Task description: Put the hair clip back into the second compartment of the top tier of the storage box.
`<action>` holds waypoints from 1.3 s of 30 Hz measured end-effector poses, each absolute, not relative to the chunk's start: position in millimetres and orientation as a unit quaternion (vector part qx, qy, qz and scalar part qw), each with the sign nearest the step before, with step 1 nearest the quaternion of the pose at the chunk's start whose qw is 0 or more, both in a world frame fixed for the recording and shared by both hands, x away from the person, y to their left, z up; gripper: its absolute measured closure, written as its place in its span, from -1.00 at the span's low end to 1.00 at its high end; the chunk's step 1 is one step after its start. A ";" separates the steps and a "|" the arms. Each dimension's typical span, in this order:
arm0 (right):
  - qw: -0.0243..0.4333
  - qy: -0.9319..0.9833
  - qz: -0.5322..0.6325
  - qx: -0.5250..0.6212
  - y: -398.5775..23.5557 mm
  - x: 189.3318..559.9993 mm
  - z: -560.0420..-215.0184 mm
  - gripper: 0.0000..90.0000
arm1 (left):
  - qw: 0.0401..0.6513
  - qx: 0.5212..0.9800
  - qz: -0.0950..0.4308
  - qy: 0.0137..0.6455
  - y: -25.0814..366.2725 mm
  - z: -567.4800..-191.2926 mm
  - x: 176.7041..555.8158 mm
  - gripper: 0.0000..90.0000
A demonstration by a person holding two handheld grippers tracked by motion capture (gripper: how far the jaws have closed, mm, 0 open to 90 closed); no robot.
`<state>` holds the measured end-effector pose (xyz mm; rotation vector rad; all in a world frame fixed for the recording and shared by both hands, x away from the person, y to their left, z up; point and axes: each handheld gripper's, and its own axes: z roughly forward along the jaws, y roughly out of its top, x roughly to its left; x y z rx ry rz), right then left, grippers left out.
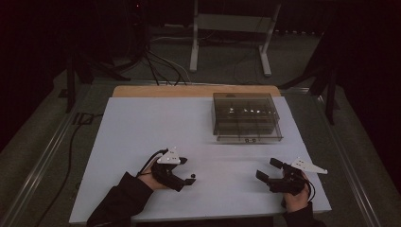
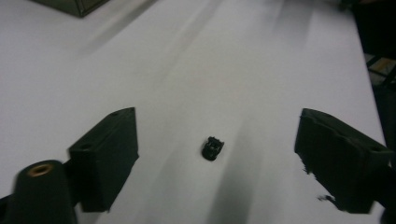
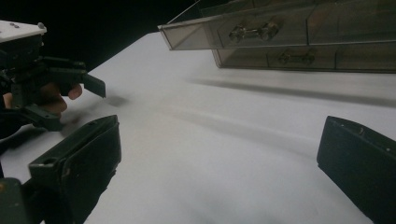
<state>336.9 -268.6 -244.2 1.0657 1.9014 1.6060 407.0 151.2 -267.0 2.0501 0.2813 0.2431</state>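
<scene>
High view: my left gripper (image 1: 185,171) sits near the table's (image 1: 142,132) near-left edge, jaws spread around a small black part (image 2: 213,148) lying on the tabletop, pads not touching it. I note my right gripper (image 1: 268,169) near the near-right corner, jaws wide, gripping nothing. Clear compartment box (image 1: 246,116) rests toward the far-right edge.

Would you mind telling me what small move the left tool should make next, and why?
Probably lower the left tool a little further and close it on the small black part. The part lies on the white table between the open jaws, roughly centred, and the pads do not yet touch it. What the part is, I cannot tell.
</scene>
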 end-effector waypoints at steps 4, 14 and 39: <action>0.214 0.686 0.580 0.384 -268.9 336.8 -244.1 -1.00 | 0.486 0.861 0.104 0.106 147.5 -270.6 407.2 -0.62; 0.213 0.686 0.579 0.385 -269.0 337.0 -244.4 -1.00 | 0.464 0.873 0.123 0.085 138.3 -274.8 407.3 -0.15; 0.209 0.687 0.579 0.386 -269.9 336.1 -245.1 -1.00 | 0.453 0.880 0.121 0.069 128.5 -277.2 415.9 0.77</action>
